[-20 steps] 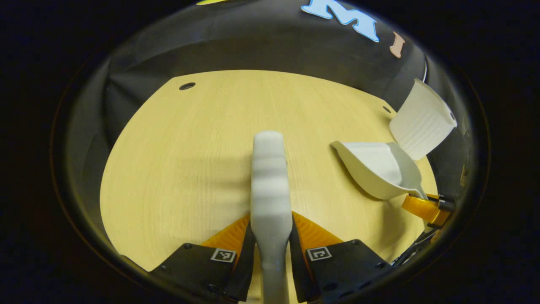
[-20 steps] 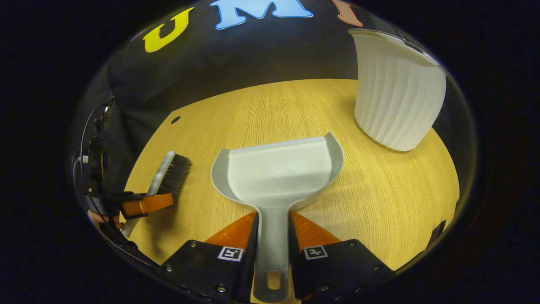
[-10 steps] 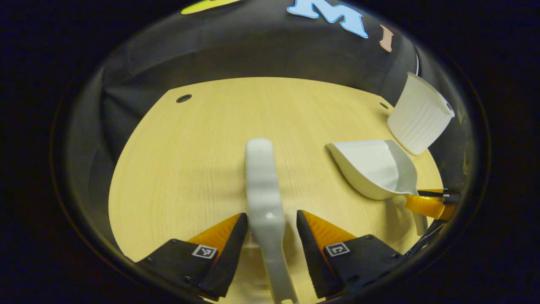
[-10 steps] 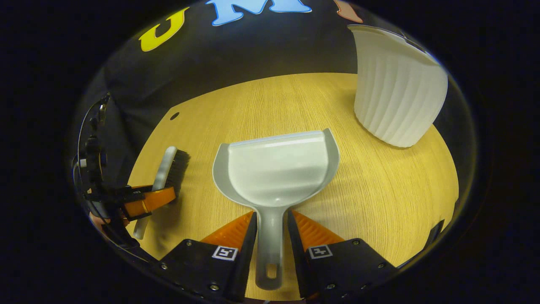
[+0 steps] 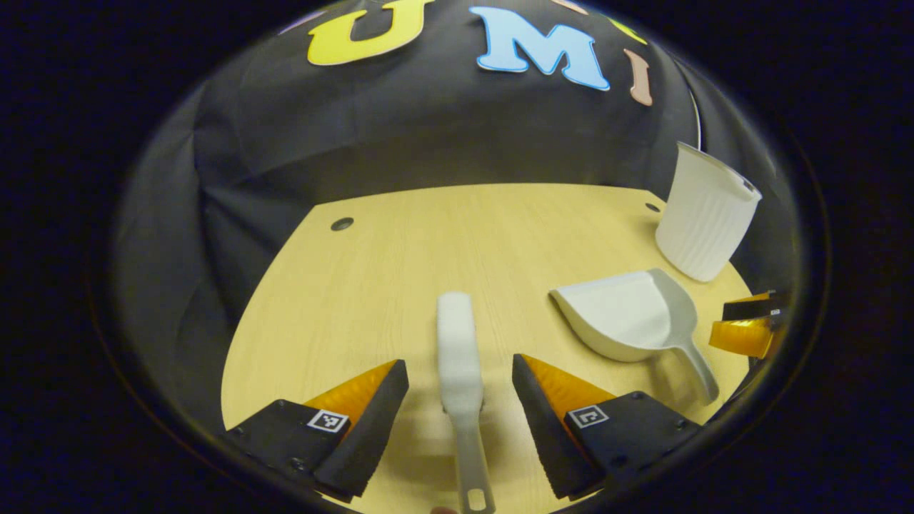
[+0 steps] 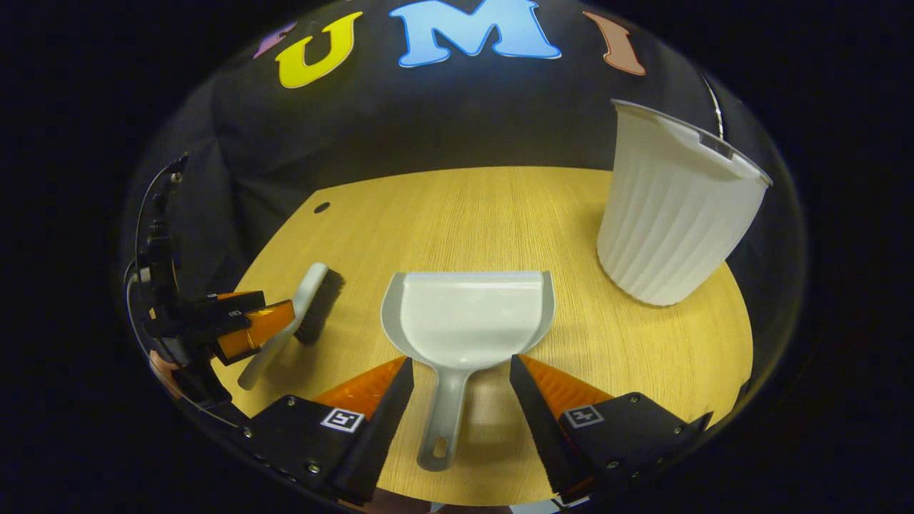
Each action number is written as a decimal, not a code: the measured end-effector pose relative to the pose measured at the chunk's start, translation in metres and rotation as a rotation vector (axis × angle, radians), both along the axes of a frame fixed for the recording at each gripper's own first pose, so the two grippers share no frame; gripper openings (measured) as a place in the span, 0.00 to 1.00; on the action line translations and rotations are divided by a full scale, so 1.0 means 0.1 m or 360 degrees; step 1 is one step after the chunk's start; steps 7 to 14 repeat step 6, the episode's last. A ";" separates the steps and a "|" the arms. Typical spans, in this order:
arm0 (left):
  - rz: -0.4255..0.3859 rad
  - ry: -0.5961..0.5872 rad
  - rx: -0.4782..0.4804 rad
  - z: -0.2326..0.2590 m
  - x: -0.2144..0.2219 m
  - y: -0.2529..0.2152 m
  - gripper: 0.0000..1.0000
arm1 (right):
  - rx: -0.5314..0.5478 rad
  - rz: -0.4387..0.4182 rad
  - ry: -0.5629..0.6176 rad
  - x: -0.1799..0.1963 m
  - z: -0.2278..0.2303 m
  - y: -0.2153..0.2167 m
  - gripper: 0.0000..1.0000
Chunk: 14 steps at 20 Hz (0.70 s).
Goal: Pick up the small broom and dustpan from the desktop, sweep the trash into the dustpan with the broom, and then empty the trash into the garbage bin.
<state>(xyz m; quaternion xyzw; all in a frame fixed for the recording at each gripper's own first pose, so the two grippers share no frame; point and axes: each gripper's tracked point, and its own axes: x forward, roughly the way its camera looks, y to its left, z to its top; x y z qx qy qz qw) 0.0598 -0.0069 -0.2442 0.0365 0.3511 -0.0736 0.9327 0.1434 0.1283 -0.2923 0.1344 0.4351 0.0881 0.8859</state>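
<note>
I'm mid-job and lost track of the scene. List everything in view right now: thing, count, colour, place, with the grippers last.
small broom: one, white back and handle with dark bristles, lying on the desktop between the left gripper's open fingers, untouched.
dustpan: one, white, flat on the desktop, its handle between the right gripper's open fingers, untouched.
garbage bin: one, white, ribbed, upright at the desktop's far right beyond the dustpan.
desktop: one, light wood, with small dark holes near its far corners.
trash: none that I can make out on the wood.
left gripper: one, open, straddling the broom handle.
right gripper: one, open, straddling the dustpan handle.
</note>
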 end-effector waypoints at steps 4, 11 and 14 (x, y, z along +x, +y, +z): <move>0.0064 -0.0303 -0.0069 0.59 -0.04 -0.04 0.96 | -0.0033 -0.0017 -0.0266 0.17 0.48 -0.19 0.96; 0.0090 -0.0477 -0.0095 0.91 -0.12 -0.03 0.94 | -0.0040 -0.0036 -0.0420 0.26 0.73 -0.25 0.96; 0.0090 -0.0477 -0.0095 0.91 -0.12 -0.03 0.94 | -0.0040 -0.0036 -0.0420 0.26 0.73 -0.25 0.96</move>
